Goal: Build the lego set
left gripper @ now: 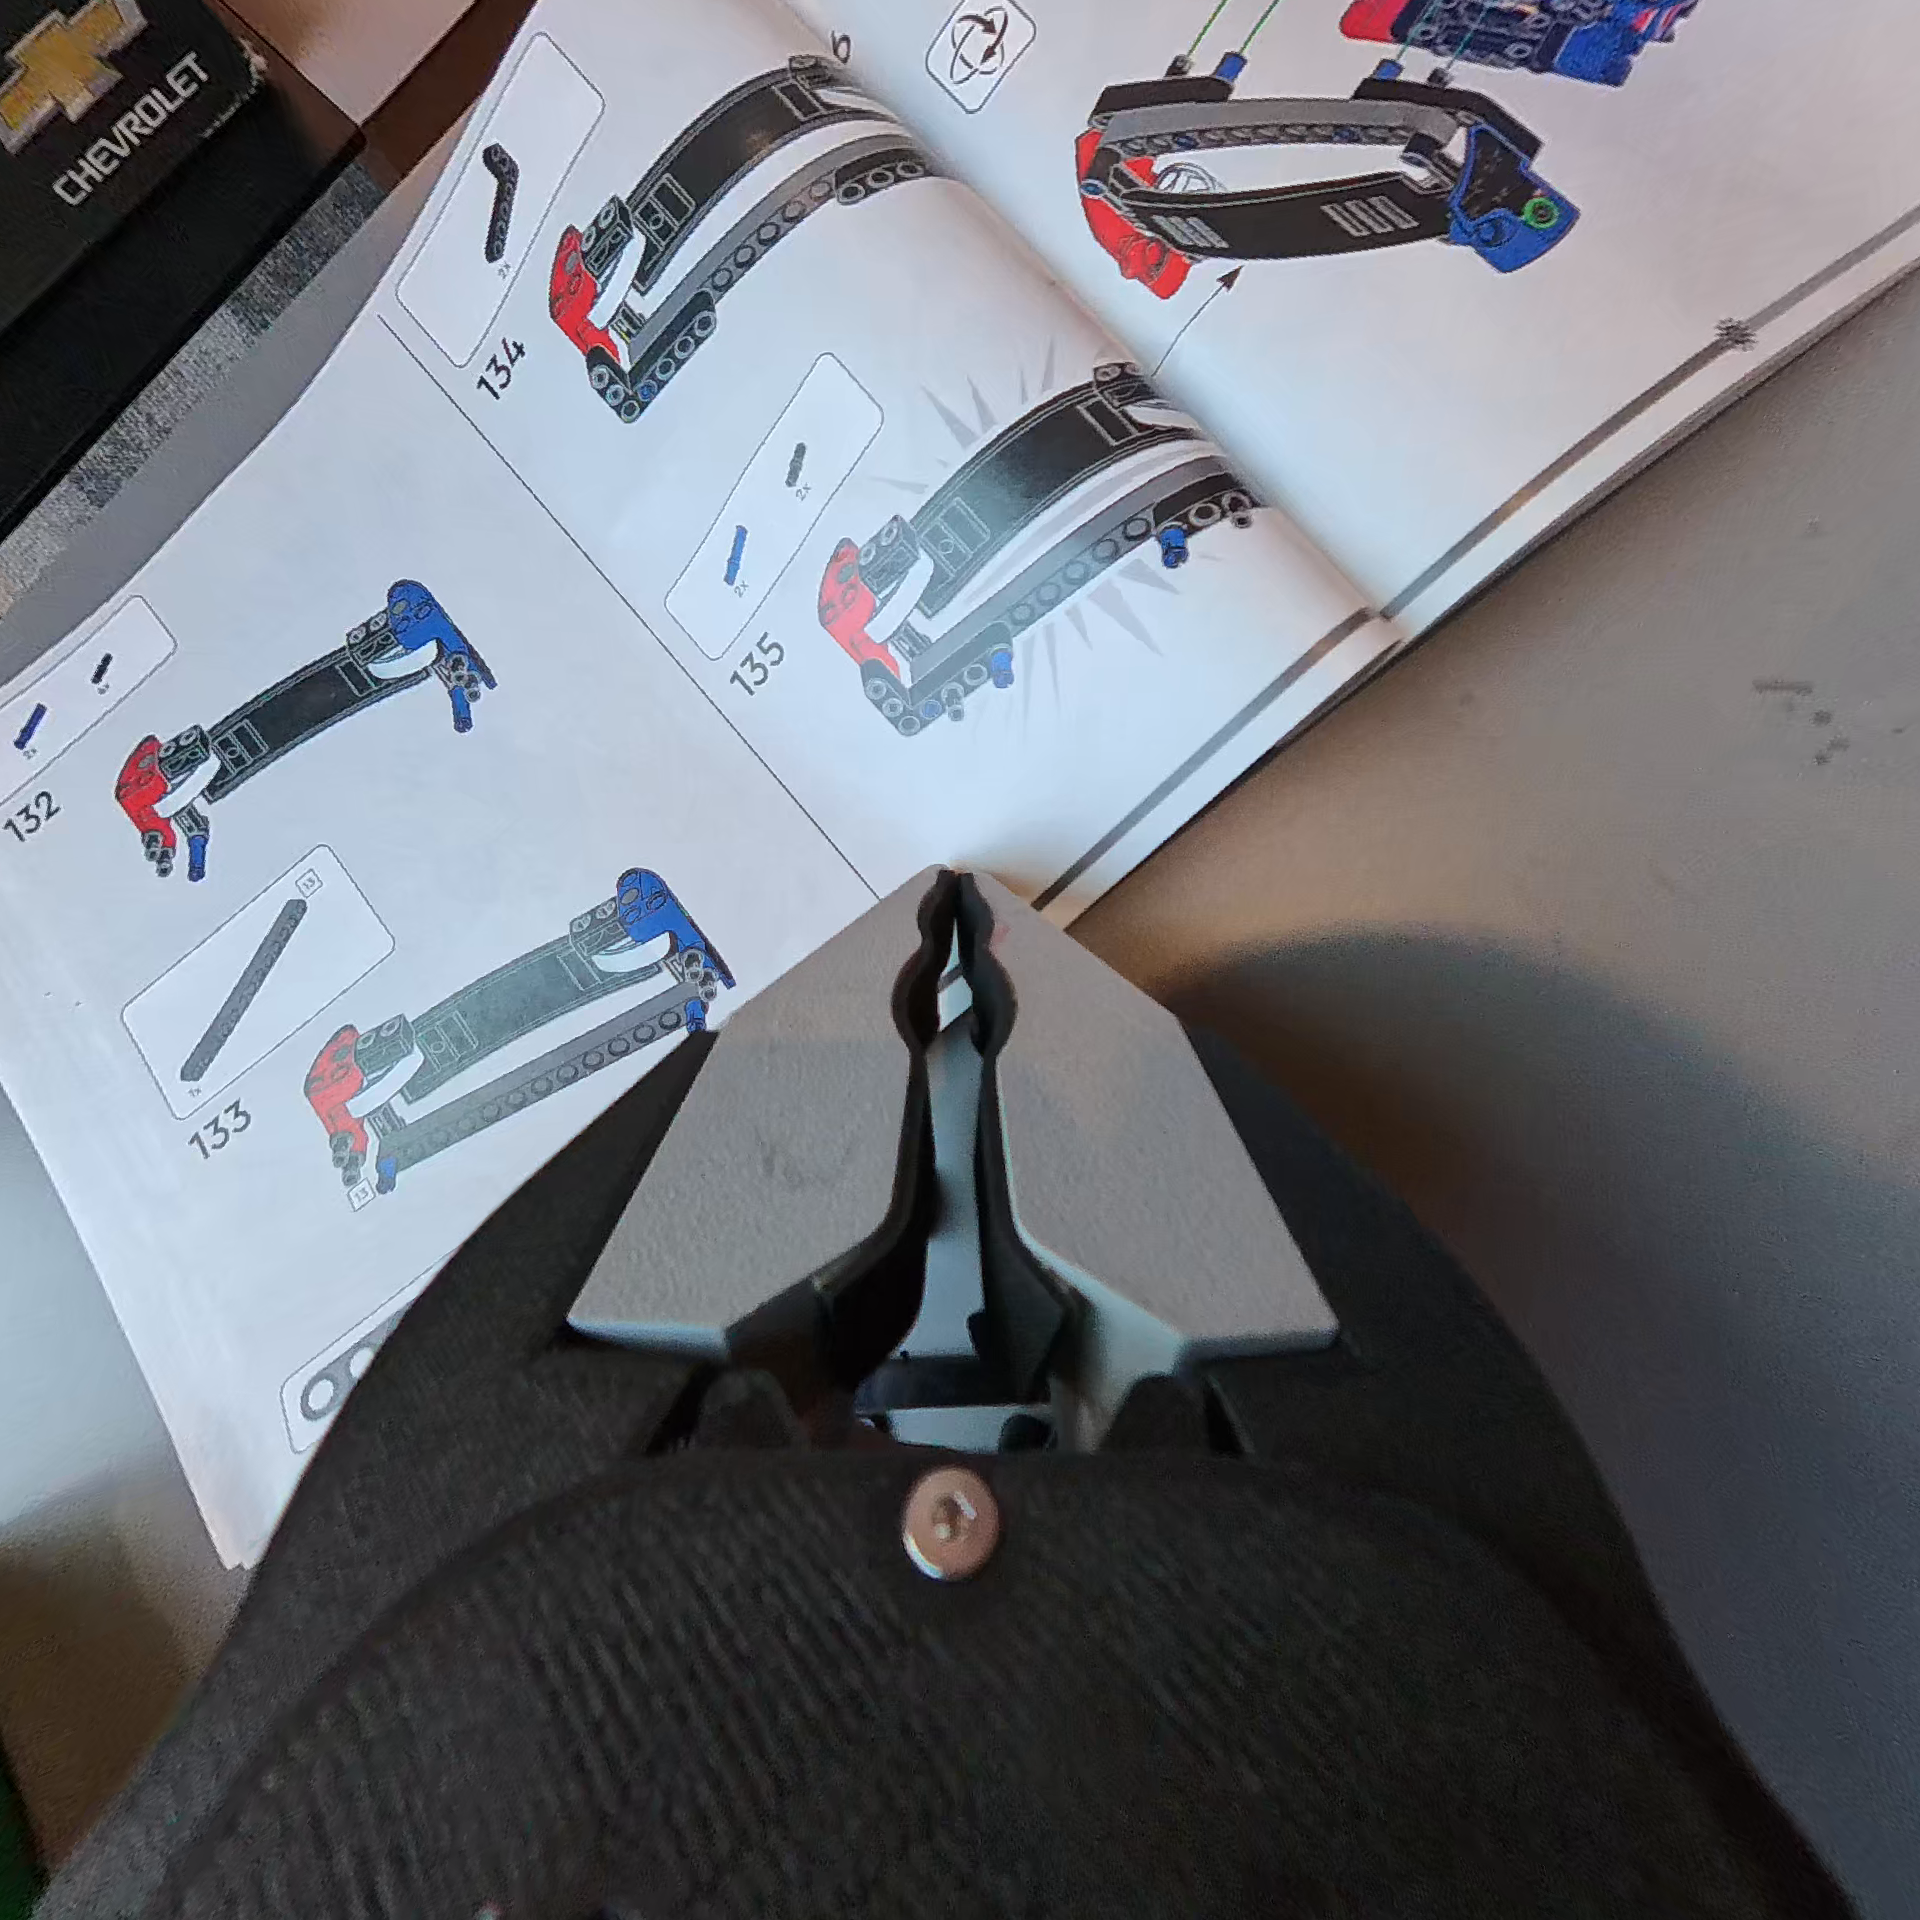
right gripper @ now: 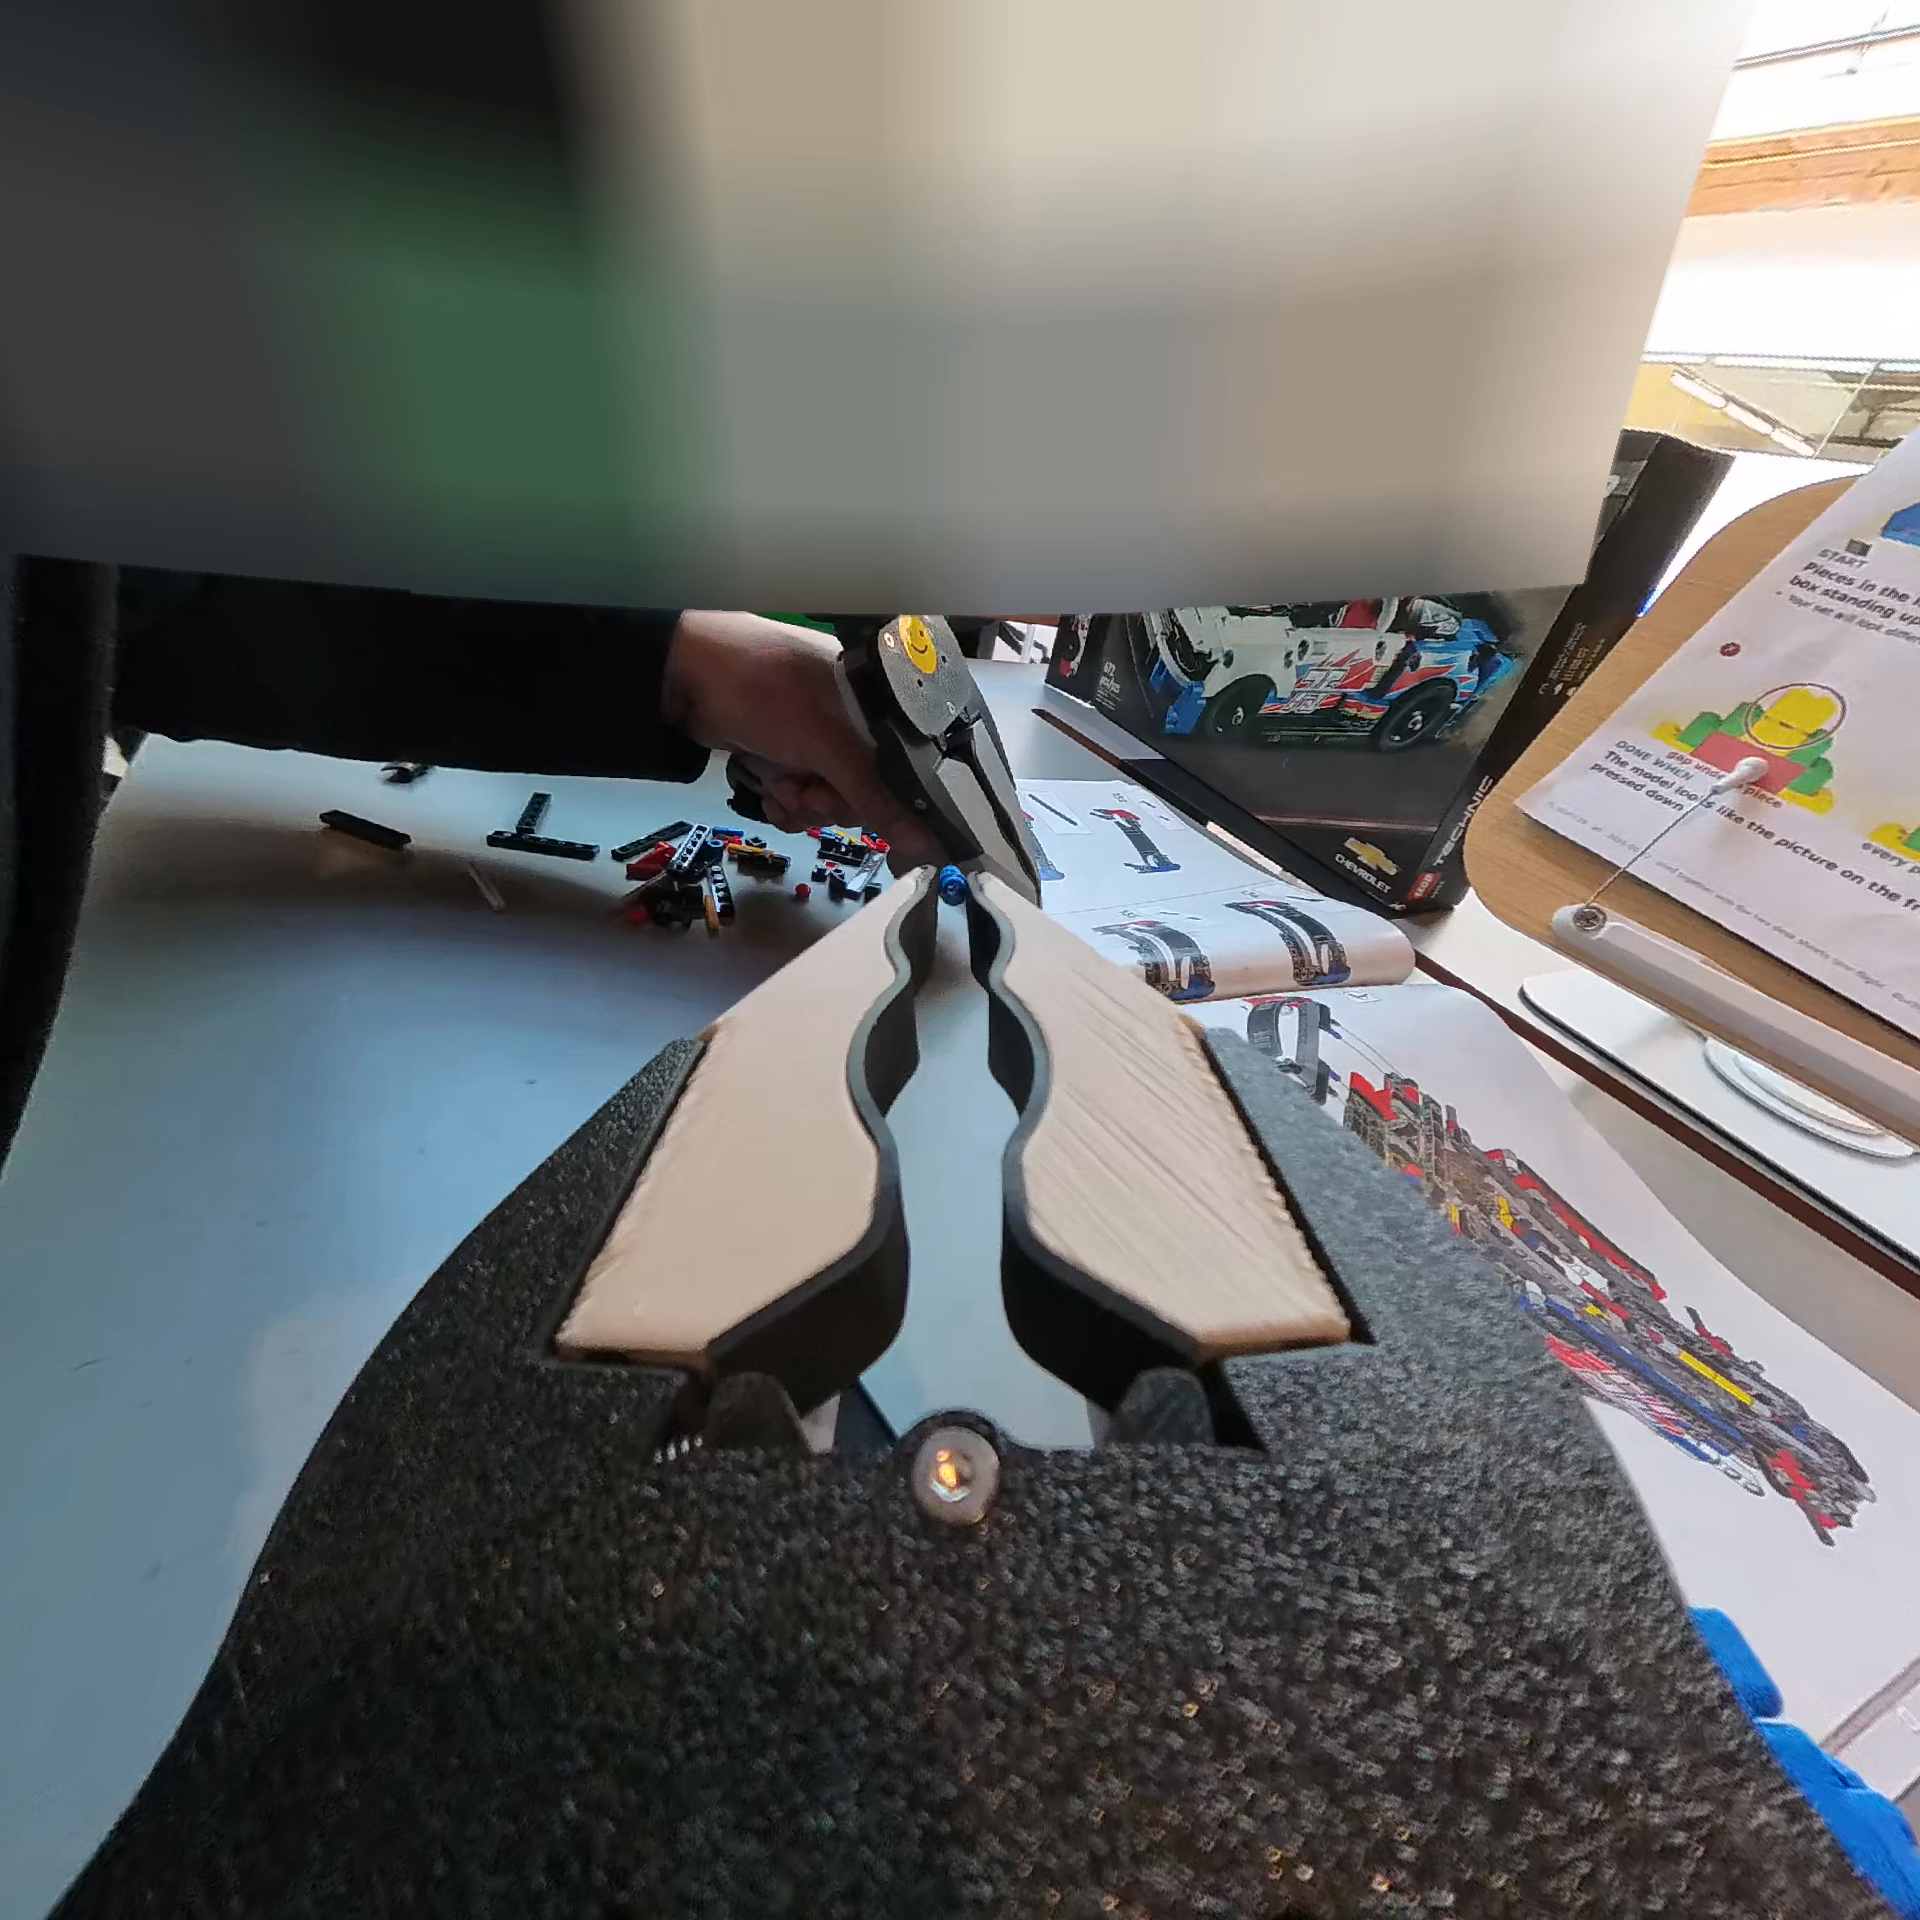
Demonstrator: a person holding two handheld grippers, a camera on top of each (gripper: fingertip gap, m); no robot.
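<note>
The open instruction booklet (left gripper: 582,644) lies on the grey table (left gripper: 1558,831) and shows coloured build steps. My left gripper (left gripper: 954,883) is shut, with its tips at the booklet's near edge; I cannot tell if it pinches a page. It also shows in the right wrist view (right gripper: 1023,878), held by a hand and pointing down at the booklet (right gripper: 1205,904). My right gripper (right gripper: 951,896) has tan fingers shut on a small blue piece (right gripper: 950,883), held above the table. A pile of loose lego pieces (right gripper: 717,857) lies on the table beyond it.
The set's box (right gripper: 1320,727) stands behind the booklet; its black corner shows in the left wrist view (left gripper: 104,135). A wooden stand with a printed sheet (right gripper: 1714,769) is at the right. A picture page of the model (right gripper: 1579,1309) lies beside my right gripper. Tip to tip, the grippers are about 25 cm apart. Both grippers' tips are roughly 25 cm from the model (right gripper: 1579,1309).
</note>
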